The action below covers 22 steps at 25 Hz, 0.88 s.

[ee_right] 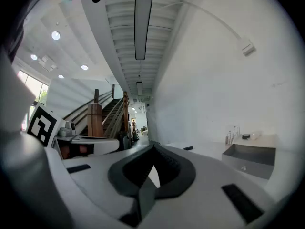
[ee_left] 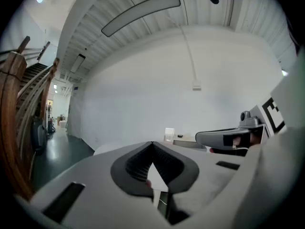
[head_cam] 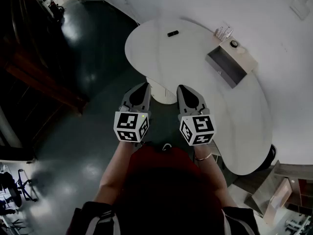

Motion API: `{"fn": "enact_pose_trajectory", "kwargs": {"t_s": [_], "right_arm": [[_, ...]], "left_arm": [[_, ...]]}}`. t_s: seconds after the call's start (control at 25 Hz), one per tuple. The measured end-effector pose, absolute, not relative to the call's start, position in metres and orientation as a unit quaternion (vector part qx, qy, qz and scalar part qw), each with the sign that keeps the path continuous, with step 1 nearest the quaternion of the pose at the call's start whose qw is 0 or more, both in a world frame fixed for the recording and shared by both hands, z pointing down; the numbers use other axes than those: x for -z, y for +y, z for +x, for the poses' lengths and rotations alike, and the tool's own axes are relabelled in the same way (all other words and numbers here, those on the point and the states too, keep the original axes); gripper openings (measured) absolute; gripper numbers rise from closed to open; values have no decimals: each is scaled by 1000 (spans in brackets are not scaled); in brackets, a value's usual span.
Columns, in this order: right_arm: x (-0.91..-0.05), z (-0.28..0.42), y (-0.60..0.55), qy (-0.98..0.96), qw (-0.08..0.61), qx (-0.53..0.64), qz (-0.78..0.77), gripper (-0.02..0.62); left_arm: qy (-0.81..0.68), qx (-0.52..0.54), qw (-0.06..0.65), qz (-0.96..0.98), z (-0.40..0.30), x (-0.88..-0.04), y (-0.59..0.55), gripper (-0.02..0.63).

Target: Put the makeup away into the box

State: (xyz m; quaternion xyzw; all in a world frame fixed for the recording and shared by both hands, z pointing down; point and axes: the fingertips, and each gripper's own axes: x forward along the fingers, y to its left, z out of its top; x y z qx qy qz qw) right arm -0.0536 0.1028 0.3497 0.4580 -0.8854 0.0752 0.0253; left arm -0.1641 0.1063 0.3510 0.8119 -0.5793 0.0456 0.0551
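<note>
A small black makeup item (head_cam: 172, 33) lies on the far side of the white rounded table (head_cam: 161, 53); the right gripper view shows the black item (ee_right: 188, 148) too. At the table's right stands an open grey box (head_cam: 226, 66) (ee_right: 250, 159) with a pale top, and a small round dark item (head_cam: 234, 43) rests on that top. Clear bottles (head_cam: 223, 32) stand behind it. My left gripper (head_cam: 143, 85) (ee_left: 152, 143) and right gripper (head_cam: 182, 87) (ee_right: 153, 147) hang side by side short of the table's near edge. Both are shut, with nothing between the jaws.
The table's white pedestal (head_cam: 161, 91) sits just ahead of the grippers on a dark glossy floor (head_cam: 93, 58). A wooden staircase (ee_right: 102, 116) rises on the left. A white wall (head_cam: 274, 13) runs behind the table. Office furniture (head_cam: 279, 195) stands at the lower right.
</note>
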Motion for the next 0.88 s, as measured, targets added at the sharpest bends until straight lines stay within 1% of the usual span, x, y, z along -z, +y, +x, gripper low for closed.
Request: {"fn": "enact_pose_trajectory", "kwargs": {"t_s": [0.36,0.88], "right_arm": [[-347,-46,100,-886,11,-83,456,15],[-350,-29,97,-883,13,-91,461,15]], "left_arm": [[-586,-43,62,807,-161,-353,98,23],[-563,-69,54,822,-137,-351,82,26]]}}
